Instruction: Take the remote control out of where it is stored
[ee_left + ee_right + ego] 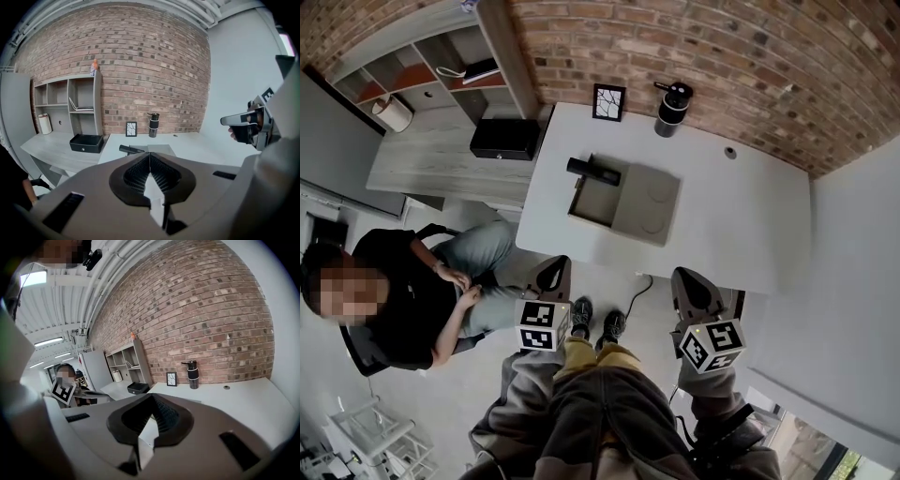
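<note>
Closest in, the left hand-held gripper (pixel 554 270) and the right hand-held gripper (pixel 694 281) hang just short of the counter's near edge. Each is clenched, its ribbed pads meeting with nothing between them. Beyond them the white counter (pixel 750 216) runs to a brick wall. On it lies a grey tray (pixel 649 202), with an open compartment at its left and a flat part with two round recesses at its right. The remote control (pixel 593 171) rests across the far edge of that open compartment. It is a slim, plain black bar lying flat, one end jutting past the tray's left rim. A black bottle (pixel 672 108) and a small picture frame (pixel 608 102) stand by the wall, apart from it.
</note>
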